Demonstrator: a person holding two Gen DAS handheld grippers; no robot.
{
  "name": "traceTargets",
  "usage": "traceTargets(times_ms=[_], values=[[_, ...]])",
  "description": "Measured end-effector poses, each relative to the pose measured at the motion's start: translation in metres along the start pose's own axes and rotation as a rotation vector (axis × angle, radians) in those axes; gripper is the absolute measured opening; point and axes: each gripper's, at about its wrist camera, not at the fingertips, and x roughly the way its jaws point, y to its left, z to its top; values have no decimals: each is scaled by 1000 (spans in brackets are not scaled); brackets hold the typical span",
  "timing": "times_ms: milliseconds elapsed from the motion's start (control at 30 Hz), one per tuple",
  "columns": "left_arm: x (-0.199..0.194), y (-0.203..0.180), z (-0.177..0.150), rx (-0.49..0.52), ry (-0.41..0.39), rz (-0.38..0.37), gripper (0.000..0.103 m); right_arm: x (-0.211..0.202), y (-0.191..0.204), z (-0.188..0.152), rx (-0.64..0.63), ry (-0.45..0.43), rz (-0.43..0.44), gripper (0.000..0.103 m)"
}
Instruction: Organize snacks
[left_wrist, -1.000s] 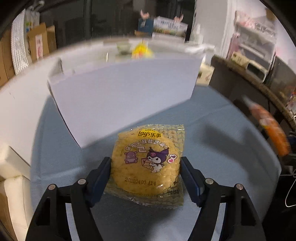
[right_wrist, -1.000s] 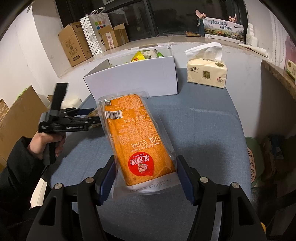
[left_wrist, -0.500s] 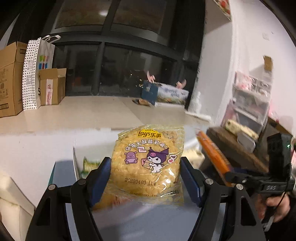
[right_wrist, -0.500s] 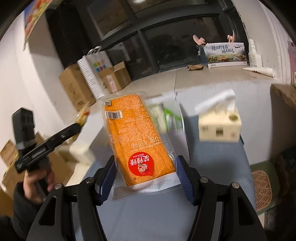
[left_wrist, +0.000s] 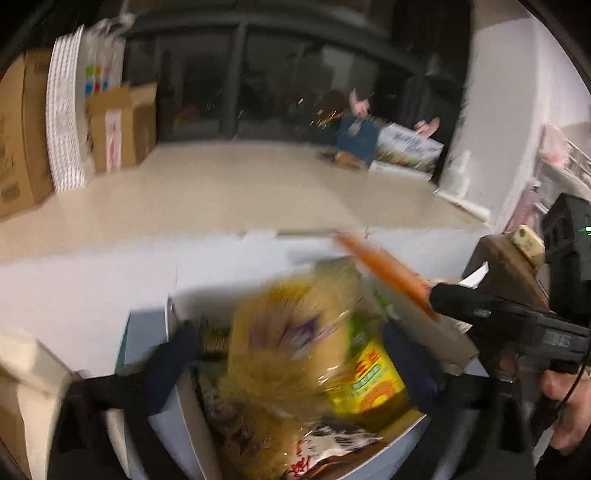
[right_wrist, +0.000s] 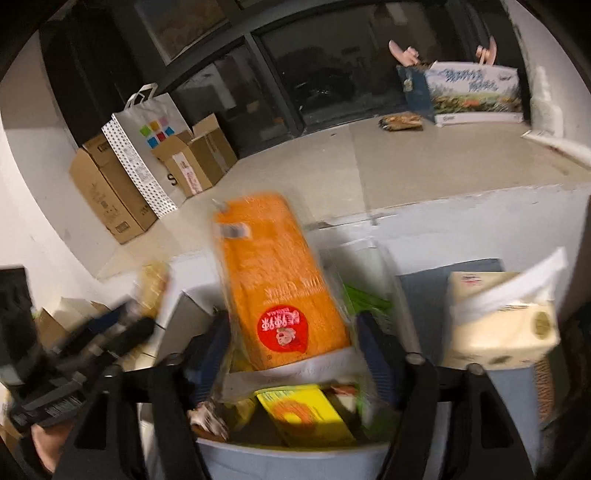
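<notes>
I see the yellow chip bag (left_wrist: 291, 354) blurred between my left gripper's (left_wrist: 295, 365) fingers above the white box (left_wrist: 177, 417) of snacks. The orange snack pack (right_wrist: 277, 291) hangs likewise over the box inside my right gripper (right_wrist: 291, 354). Both sets of jaws have just been opening, pads clear of the packets. A tissue box (right_wrist: 502, 325) stands to the right.
</notes>
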Motion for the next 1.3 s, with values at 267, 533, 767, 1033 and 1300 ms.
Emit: traceTargets(times_ms=[267, 533, 767, 1033, 1300], values=[[-20, 2, -28, 30, -77, 49, 103, -9, -3, -13, -28, -21, -108, 103], [-109, -42, -48, 145, -298, 222, 103, -72, 37, -27, -249, -169, -239, 103], [-164, -69, -77, 98, -276, 141, 103, -130, 48, -50, -242, -182, -147, 103], [-229, -97, -134, 46, -242, 40, 103, -213, 59, -114, -305, -272, -195, 103], [-272, -127, -180, 53, -228, 6, 103, -263, 63, -188, -276, -246, -184, 103]])
